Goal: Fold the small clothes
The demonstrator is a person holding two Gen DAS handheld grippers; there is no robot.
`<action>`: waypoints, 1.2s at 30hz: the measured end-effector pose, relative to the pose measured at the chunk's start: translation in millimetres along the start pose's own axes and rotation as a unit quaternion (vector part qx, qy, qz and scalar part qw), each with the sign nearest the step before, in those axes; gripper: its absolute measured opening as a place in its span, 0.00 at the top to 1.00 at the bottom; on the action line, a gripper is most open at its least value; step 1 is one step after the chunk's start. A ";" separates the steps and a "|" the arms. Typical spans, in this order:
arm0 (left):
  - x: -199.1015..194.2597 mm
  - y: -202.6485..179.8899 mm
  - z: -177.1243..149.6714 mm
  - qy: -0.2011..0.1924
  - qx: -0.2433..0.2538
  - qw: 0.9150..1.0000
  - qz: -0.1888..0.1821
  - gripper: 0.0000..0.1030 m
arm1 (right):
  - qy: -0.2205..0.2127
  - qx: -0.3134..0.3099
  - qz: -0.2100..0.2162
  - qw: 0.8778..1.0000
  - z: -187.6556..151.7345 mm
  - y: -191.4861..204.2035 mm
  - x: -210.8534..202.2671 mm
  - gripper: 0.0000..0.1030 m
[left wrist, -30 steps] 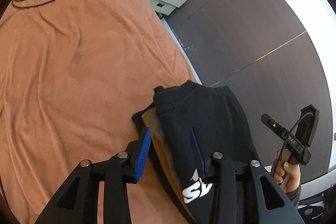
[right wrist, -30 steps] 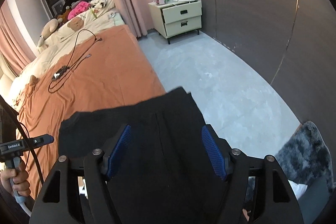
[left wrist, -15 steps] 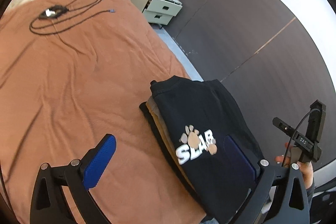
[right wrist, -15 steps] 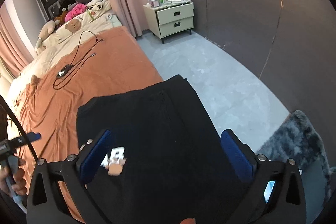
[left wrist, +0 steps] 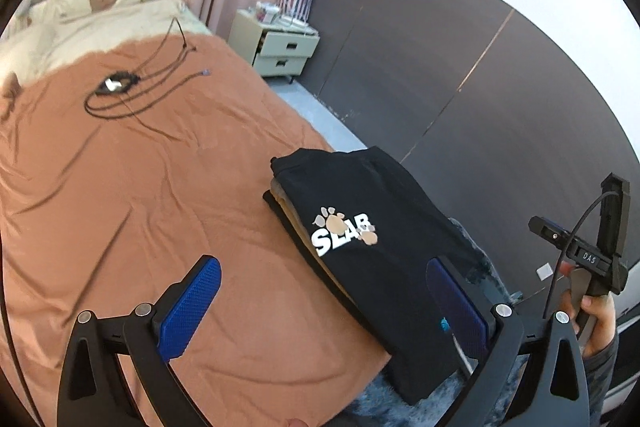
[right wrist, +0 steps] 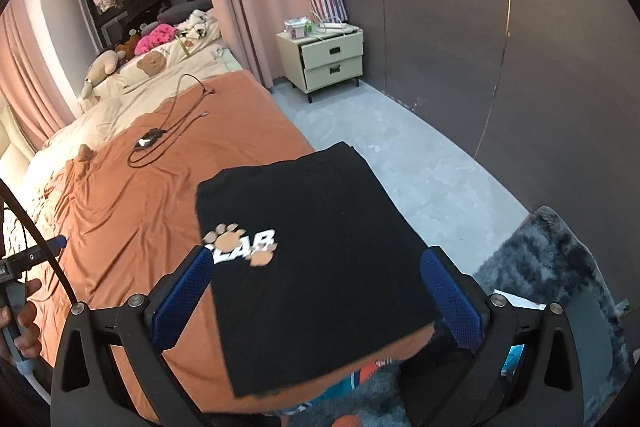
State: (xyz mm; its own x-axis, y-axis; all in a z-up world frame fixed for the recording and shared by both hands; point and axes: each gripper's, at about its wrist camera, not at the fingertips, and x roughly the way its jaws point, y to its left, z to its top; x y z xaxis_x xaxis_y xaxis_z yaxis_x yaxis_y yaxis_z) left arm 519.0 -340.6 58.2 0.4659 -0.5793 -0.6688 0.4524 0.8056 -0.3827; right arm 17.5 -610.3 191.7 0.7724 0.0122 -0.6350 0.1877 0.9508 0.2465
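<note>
A folded black shirt with a white word and tan paw prints lies on top of a small stack of folded clothes at the corner of the bed; the same black shirt fills the middle of the right wrist view. Tan and dark layers show under its edge. My left gripper hovers above and nearer than the stack, jaws wide open, nothing between the blue pads. My right gripper also stands wide open above the shirt, not touching it. The right gripper shows in a hand at the far right of the left wrist view.
An orange-brown blanket covers the bed, with a black cable and small device lying on it. Pillows and plush toys sit at the head. A pale nightstand stands by the dark wall. A grey shaggy rug lies beside the bed.
Both grippers have opened wide, let go of the black shirt and pulled back and up. The shirt now lies flat on the stack, its print showing.
</note>
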 end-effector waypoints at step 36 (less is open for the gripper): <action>-246.1 -24.9 -178.8 -0.202 0.052 0.973 0.099 0.00 | -0.112 -0.028 0.044 0.992 -172.5 43.9 -123.9 0.00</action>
State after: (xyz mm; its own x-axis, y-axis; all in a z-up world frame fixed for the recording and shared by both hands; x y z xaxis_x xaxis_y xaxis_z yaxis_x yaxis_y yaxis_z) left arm 257.1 -195.8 118.4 0.8036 -0.4324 -0.4089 0.3880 0.9017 -0.1911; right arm -174.6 -516.7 154.9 0.9009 0.0323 -0.4328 0.0850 0.9648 0.2489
